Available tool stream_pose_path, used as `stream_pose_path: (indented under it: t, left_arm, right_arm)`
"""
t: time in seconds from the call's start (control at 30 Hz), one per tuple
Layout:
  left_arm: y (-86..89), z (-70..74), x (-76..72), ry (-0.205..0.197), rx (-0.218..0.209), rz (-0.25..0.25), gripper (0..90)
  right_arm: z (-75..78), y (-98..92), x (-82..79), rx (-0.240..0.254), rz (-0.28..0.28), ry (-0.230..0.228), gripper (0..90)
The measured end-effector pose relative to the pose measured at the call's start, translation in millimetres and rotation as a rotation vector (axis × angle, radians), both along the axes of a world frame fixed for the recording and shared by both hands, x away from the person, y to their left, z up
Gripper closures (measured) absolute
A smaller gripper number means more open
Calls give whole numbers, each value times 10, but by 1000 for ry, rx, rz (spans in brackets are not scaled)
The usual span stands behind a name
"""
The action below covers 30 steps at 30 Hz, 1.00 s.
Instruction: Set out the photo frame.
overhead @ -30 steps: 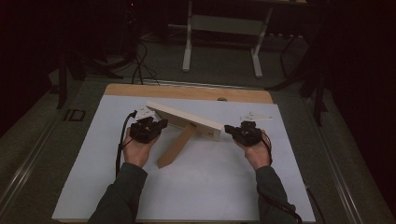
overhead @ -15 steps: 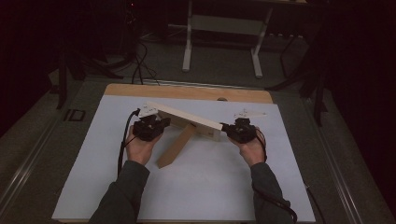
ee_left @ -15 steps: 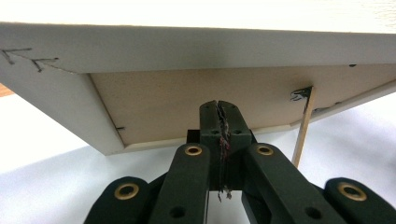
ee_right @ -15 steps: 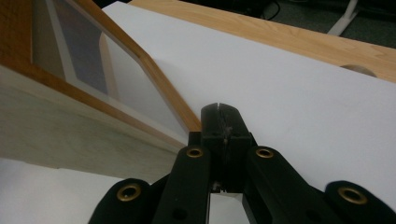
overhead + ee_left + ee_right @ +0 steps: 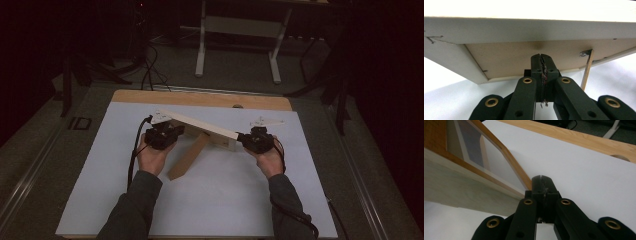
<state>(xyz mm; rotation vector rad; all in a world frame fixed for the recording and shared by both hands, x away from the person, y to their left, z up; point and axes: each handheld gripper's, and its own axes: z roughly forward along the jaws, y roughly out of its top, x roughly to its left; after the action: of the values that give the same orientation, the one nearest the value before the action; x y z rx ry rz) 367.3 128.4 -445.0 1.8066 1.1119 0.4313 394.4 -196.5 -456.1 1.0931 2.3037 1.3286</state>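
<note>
A pale wooden picture frame [image 5: 200, 125] stands tilted on the white sheet [image 5: 225, 200], propped by its brown back leg [image 5: 187, 157]. My left gripper [image 5: 172, 132] is at the frame's left end and my right gripper [image 5: 245, 137] at its right end. In the left gripper view the shut jaws [image 5: 541, 56] point at the frame's brown backing [image 5: 506, 60], under its pale rim [image 5: 524, 30], with nothing between them. In the right gripper view the shut jaws [image 5: 541, 178] sit at the corner of the frame [image 5: 461, 185], beside its glass, also with nothing between them.
The white sheet covers a wooden table whose bare edge [image 5: 200, 98] shows at the back. A thin wooden strip [image 5: 586, 70] hangs from the frame's back. Cables [image 5: 134, 150] trail from the grippers. Beyond the table are dark floor and a white stand [image 5: 235, 45].
Both hands have edged slightly inward toward the frame's ends. The frame stands about where it was.
</note>
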Motion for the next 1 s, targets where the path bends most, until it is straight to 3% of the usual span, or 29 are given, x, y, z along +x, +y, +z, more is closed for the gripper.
stream_pose_path:
  t: [1.0]
  left_arm:
    - [-75,39,51,9,22,-26,900]
  right_arm:
    - [50,89,45,-8,47,16,898]
